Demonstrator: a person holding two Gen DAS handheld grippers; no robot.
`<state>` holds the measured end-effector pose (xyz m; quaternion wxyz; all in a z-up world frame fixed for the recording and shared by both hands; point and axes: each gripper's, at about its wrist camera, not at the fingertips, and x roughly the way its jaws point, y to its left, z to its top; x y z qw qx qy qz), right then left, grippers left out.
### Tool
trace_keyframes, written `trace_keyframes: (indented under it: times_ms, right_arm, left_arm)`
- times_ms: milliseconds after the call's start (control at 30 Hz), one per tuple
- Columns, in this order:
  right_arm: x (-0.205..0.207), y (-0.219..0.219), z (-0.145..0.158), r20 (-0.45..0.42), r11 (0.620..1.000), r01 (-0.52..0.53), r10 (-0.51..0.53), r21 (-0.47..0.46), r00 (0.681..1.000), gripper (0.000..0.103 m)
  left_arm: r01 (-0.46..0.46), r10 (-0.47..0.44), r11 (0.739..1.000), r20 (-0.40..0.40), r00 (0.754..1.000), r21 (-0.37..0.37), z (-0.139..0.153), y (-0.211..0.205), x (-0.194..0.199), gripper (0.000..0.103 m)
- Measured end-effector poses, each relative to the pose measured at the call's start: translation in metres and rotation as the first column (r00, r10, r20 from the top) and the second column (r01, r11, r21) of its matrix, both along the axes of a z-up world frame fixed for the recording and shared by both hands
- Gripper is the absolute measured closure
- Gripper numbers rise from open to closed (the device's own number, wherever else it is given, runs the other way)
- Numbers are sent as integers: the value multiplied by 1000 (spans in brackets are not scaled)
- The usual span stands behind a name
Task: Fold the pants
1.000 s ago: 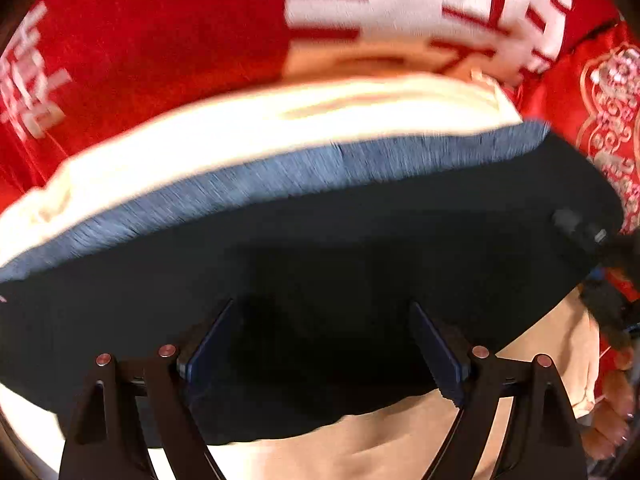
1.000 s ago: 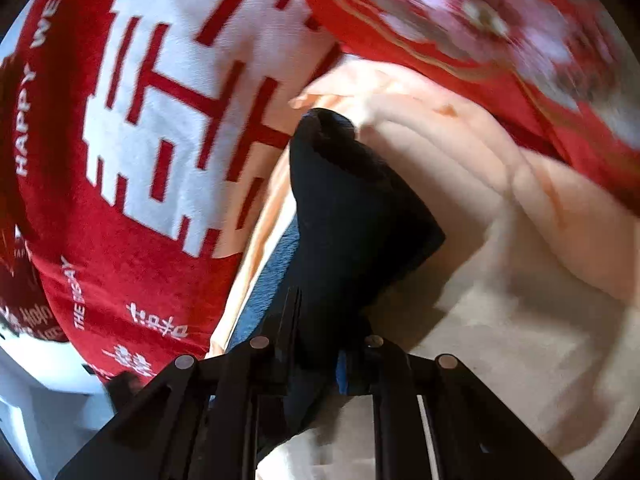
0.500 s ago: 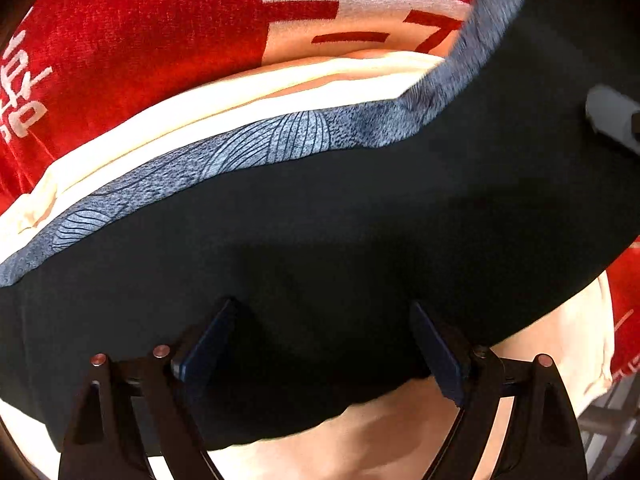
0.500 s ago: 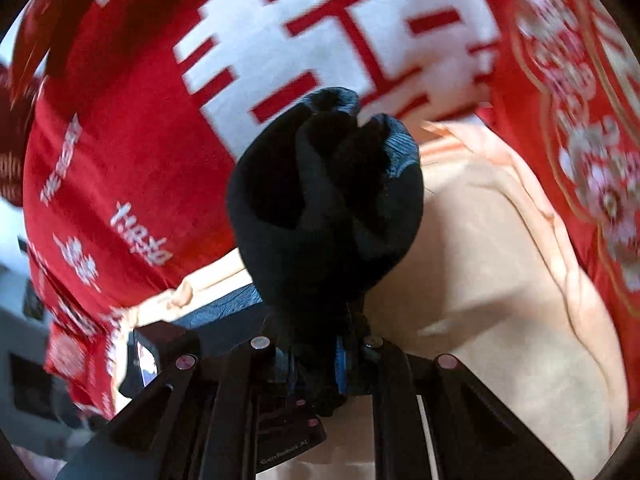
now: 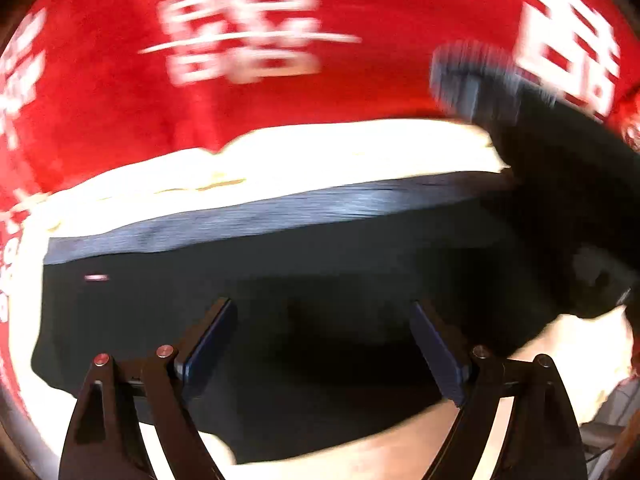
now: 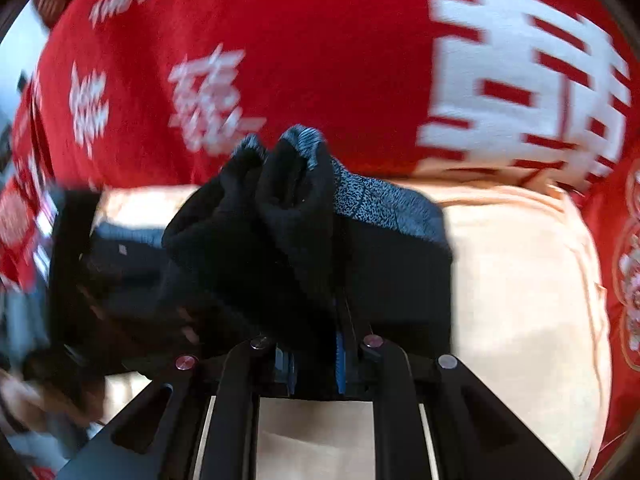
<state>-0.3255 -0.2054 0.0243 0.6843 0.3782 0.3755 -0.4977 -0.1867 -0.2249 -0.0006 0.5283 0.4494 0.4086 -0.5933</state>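
The pants point(image 5: 280, 280) are black with a blue-grey speckled waistband and lie on a cream cloth point(image 5: 300, 152). My left gripper point(image 5: 324, 340) is open, its fingers spread wide just above the flat black fabric. My right gripper point(image 6: 314, 364) is shut on a bunched end of the pants point(image 6: 280, 216) and holds it lifted above the cream cloth point(image 6: 520, 280), with the waistband showing at the top. In the left wrist view the lifted end point(image 5: 560, 168) hangs blurred at the right.
A red blanket with white characters point(image 5: 240, 40) covers the surface beyond the cream cloth, and also shows in the right wrist view point(image 6: 320, 40). A red patterned cushion point(image 6: 628, 260) lies at the far right.
My right gripper has carried the bunched pants end leftward over the laid part. My left gripper stays open over the fabric, and its view has shifted left.
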Motion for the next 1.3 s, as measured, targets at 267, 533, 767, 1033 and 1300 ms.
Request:
trace_keyframes:
  times_ms: [267, 533, 767, 1033, 1300]
  right_arm:
    - [93, 24, -58, -298, 998, -57, 55, 0, 953, 80]
    - [83, 65, -13, -206, 993, -119, 117, 3, 972, 47]
    - [23, 60, -14, -96, 991, 77, -66, 113, 993, 47]
    - [-17, 59, -26, -29, 962, 204, -202, 181, 979, 49]
    - [-38, 60, -22, -6, 950, 236, -240, 204, 971, 59]
  left_arm:
    - [-90, 89, 996, 36, 995, 23, -15, -5, 85, 14]
    - [-46, 52, 997, -109, 993, 64, -4, -1, 96, 14]
    - [101, -55, 987, -337, 940, 121, 6, -8, 33, 14]
    - [164, -81, 964, -357, 931, 209, -23, -22, -5, 49]
    - [183, -78, 960, -426, 901, 211, -11, -16, 3, 83]
